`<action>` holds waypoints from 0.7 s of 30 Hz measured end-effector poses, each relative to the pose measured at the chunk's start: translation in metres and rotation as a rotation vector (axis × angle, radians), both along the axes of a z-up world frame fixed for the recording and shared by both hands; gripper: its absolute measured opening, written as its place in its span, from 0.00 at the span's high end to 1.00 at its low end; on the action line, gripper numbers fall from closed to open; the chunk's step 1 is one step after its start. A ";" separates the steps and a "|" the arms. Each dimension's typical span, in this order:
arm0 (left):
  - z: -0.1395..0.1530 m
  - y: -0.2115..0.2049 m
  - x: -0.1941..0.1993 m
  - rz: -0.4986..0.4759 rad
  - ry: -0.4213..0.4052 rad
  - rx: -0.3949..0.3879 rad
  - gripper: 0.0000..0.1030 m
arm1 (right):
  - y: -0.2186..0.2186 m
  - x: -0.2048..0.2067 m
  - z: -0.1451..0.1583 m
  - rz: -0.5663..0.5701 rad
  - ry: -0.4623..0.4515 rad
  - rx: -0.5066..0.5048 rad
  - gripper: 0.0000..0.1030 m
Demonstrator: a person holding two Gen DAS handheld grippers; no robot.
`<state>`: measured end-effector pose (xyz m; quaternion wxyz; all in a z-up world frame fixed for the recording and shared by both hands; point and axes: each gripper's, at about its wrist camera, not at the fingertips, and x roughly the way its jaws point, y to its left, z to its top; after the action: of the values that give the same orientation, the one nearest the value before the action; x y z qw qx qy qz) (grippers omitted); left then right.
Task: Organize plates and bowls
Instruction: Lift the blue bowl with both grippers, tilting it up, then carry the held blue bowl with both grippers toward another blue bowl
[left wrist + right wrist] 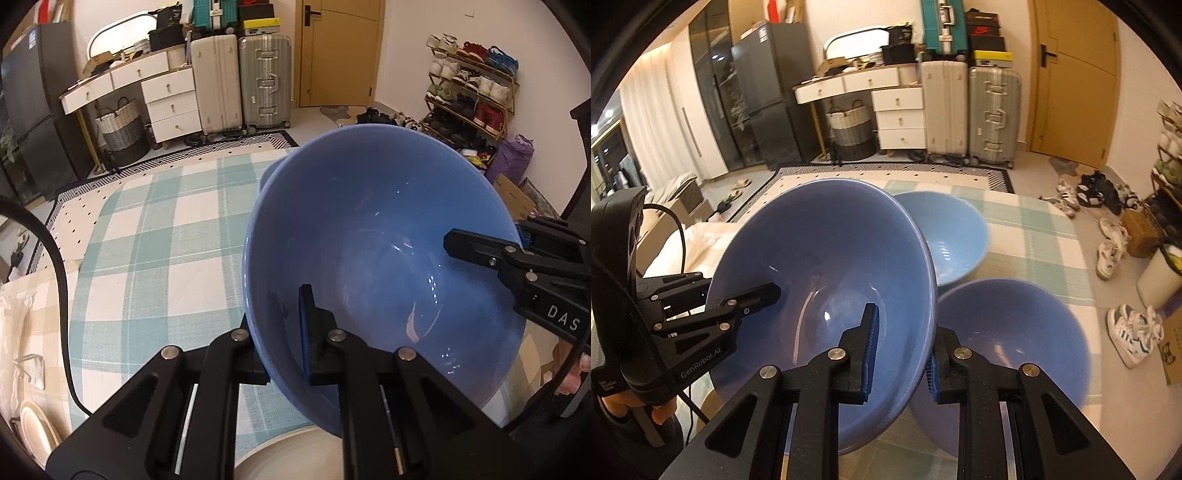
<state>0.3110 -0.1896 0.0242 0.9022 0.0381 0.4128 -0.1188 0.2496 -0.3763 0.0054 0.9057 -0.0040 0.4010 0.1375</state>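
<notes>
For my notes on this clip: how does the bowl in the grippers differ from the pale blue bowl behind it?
The held bowl is tilted and gripped at its rim by both grippers; the pale bowl sits upright on the checked cloth. The held bowl is a deeper blue, the pale one lighter. Both are empty.

A large blue bowl [376, 236] is being gripped by black grippers with blue pads [872, 347]; a paler blue bowl [951, 236] and another blue bowl [1015, 339] are being shown on a white and pale green checked tablecloth [155, 236], a cream plate [37, 428] beside it
</notes>
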 end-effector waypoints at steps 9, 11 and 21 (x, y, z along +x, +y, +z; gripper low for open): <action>0.013 -0.052 0.005 -0.070 0.002 -0.009 0.93 | -0.041 -0.014 0.016 -0.071 -0.020 0.013 0.78; 0.015 -0.063 0.006 -0.081 0.004 -0.013 0.93 | -0.049 -0.016 0.019 -0.082 -0.026 0.011 0.78; 0.021 -0.107 0.012 -0.121 0.012 -0.014 0.93 | -0.081 -0.015 0.025 -0.133 -0.035 0.007 0.78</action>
<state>0.3233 -0.2964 0.0455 0.8912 0.0559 0.4141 -0.1765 0.2349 -0.4571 0.0301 0.9197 0.0231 0.3840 0.0783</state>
